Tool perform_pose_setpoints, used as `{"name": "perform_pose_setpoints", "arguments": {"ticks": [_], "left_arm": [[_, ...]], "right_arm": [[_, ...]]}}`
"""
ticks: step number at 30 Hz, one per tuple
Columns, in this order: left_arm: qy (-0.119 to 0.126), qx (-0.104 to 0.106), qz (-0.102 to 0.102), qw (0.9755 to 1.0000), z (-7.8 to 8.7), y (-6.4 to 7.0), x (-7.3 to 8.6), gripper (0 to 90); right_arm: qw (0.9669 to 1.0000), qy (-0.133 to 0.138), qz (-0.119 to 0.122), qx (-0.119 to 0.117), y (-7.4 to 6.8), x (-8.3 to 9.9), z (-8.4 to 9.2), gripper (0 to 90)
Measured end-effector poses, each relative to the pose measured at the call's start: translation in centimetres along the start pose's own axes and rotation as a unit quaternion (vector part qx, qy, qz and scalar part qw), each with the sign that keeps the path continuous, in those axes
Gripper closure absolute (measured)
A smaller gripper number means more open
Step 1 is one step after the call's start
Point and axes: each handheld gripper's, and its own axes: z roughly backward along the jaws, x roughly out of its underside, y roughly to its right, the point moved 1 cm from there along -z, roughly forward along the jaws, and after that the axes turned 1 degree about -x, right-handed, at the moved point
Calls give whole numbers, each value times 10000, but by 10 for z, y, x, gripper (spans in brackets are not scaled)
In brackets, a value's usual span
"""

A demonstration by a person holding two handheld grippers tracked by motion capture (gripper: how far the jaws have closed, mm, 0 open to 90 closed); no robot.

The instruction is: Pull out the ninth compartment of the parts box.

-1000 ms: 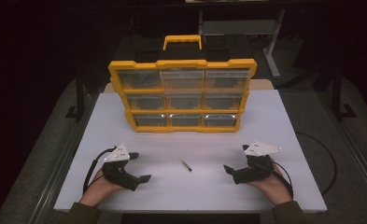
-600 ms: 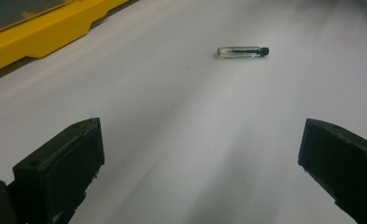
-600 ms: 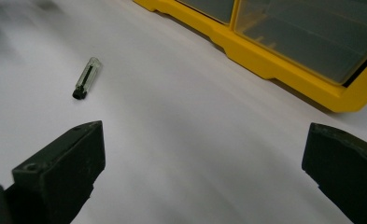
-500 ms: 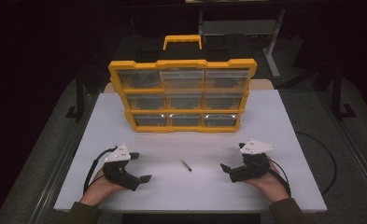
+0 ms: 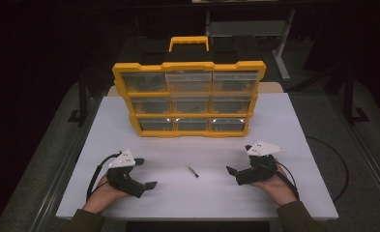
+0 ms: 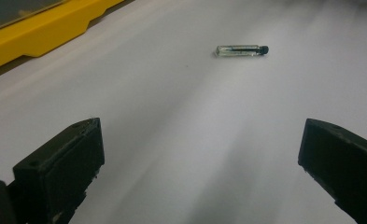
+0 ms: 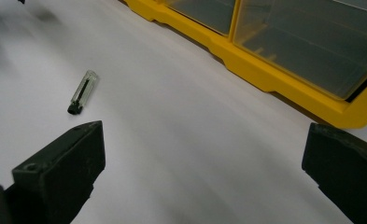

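A small clear glass vial with a black cap (image 5: 193, 171) is seen lying flat on the white tabletop (image 5: 284, 125), roughly midway between the two hand-held grippers and apart from both. The left gripper (image 5: 145, 185) is rested low on the table with its jaws spread wide and empty; in the left gripper view the vial (image 6: 242, 50) lies ahead and slightly to the right of the jaw gap, cap pointing right. The right gripper (image 5: 232, 173) is likewise held low, jaws wide apart and empty, angled inward so that the vial (image 7: 81, 92) appears ahead near its left jaw, cap end nearer the camera. Both tools are judged to be poised for a pick, the wide opening being suited to a thin object that lies flat and could roll. A yellow plastic organiser case with clear compartment lids and a carry handle (image 5: 189, 99) is stood upright at the far side of the table, lids facing the person, presumably as the destination for the vial.
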Motion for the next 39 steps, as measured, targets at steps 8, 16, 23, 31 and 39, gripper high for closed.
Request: {"name": "perform_pose_setpoints", "arguments": {"ticks": [8, 16, 23, 31, 39], "left_arm": [[-40, -2, 15, 10000, -1, 0, 0, 1], [-73, 3, -14, 10000, -1, -1, 0, 1], [-70, -19, -34, 10000, -2, 0, 1, 1], [-20, -22, -5, 10000, -3, 0, 2, 1], [-52, 1, -44, 10000, -2, 0, 2, 30]], "right_arm": [[10000, 3, -8, -55, 1, -4, -3, 0], [10000, 45, -20, -63, 3, -7, -6, 0], [9999, 69, 6, -75, 4, -10, -9, 0], [9999, 105, 8, -76, 7, -13, -15, 0], [9999, 141, 2, -96, 10, -18, -19, 0]]}}
